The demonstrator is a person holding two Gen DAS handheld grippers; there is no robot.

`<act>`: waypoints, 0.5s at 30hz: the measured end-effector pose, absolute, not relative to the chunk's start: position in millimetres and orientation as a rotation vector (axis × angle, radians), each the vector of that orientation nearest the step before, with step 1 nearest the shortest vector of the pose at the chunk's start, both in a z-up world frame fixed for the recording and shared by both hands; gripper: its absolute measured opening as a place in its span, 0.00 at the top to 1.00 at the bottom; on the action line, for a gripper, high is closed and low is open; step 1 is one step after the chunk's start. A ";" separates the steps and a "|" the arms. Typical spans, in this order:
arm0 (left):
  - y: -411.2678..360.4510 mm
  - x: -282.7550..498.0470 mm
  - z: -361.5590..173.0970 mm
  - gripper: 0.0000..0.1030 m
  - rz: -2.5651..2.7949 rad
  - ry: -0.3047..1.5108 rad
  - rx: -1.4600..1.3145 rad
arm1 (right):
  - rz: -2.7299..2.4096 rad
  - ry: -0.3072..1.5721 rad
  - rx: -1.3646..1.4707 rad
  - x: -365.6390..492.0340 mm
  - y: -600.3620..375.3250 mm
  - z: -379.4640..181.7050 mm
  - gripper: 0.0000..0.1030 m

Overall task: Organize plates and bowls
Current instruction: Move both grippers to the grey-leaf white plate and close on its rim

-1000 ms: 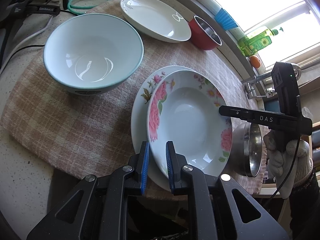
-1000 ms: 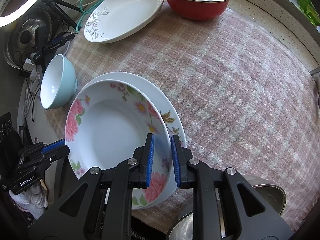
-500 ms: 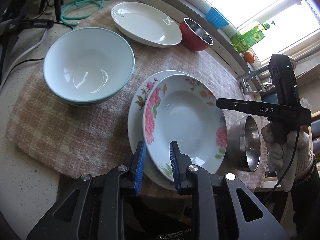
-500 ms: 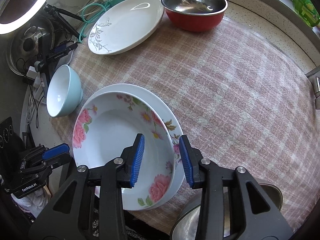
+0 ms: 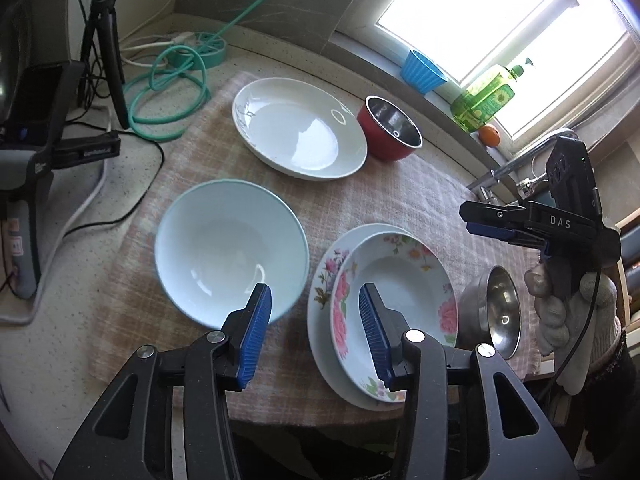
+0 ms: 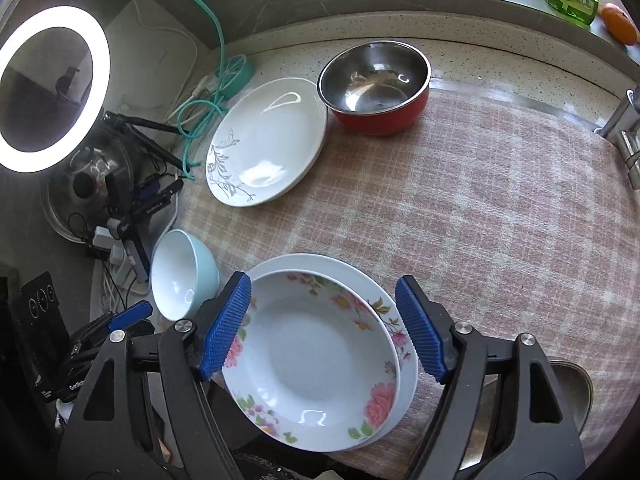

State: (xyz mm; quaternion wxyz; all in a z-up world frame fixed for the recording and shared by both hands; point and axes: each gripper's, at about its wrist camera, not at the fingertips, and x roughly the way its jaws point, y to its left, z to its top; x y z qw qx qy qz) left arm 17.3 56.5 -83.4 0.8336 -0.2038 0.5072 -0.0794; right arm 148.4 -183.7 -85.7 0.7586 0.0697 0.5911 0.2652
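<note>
left claw [image 5: 312, 332] wide open, empty | right claw [image 6: 324, 328] wide open, empty | floral dish [image 6: 312, 360] glazed, slippery, brittle, stiff; best pinched at rim

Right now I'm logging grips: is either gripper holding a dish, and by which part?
Nothing is held. The left gripper and right gripper are both open, clear of the flowered plate.
</note>
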 end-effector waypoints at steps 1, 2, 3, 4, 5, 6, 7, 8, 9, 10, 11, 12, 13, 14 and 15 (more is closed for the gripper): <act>62.0 22.0 -82.0 0.57 -0.163 1.067 -0.428 | 0.574 1.283 0.171 150.7 -182.1 -84.5 0.23; 68.5 27.6 -80.3 0.57 -0.159 1.062 -0.430 | 0.568 1.277 0.187 152.5 -180.6 -83.9 0.23; 74.1 33.4 -79.9 0.57 -0.162 1.059 -0.430 | 0.561 1.272 0.203 154.1 -179.3 -83.9 0.23; 78.8 39.6 -79.7 0.57 -0.164 1.058 -0.426 | 0.554 1.267 0.222 156.1 -178.7 -83.7 0.23; 81.9 46.6 -79.2 0.57 -0.166 1.057 -0.418 | 0.547 1.262 0.240 157.9 -178.2 -84.0 0.23; 84.5 53.7 -78.7 0.57 -0.173 1.056 -0.407 | 0.539 1.259 0.255 159.9 -177.3 -84.3 0.23; 86.8 61.1 -78.6 0.57 -0.179 1.057 -0.399 | 0.529 1.255 0.269 161.3 -176.3 -84.8 0.23; 90.4 68.3 -78.7 0.57 -0.187 1.057 -0.396 | 0.520 1.252 0.281 163.1 -175.0 -85.6 0.23; 93.3 75.6 -79.1 0.57 -0.198 1.058 -0.397 | 0.514 1.250 0.291 165.2 -173.7 -86.5 0.23; 95.3 83.5 -80.1 0.57 -0.211 1.061 -0.397 | 0.510 1.247 0.298 167.1 -173.1 -87.6 0.23; 97.1 91.1 -81.0 0.57 -0.219 1.065 -0.391 | 0.502 1.245 0.301 168.4 -172.1 -88.9 0.23; 99.0 99.2 -82.4 0.57 -0.225 1.067 -0.381 | 0.493 1.243 0.301 170.0 -171.2 -90.3 0.23; 101.3 106.6 -83.8 0.57 -0.223 1.069 -0.368 | 0.486 1.243 0.300 171.7 -169.7 -91.8 0.23; 103.9 114.8 -85.7 0.57 -0.218 1.071 -0.358 | 0.480 1.242 0.301 174.1 -168.6 -92.6 0.23; 106.4 122.5 -87.6 0.57 -0.219 1.074 -0.356 | 0.474 1.240 0.303 176.2 -167.2 -93.6 0.23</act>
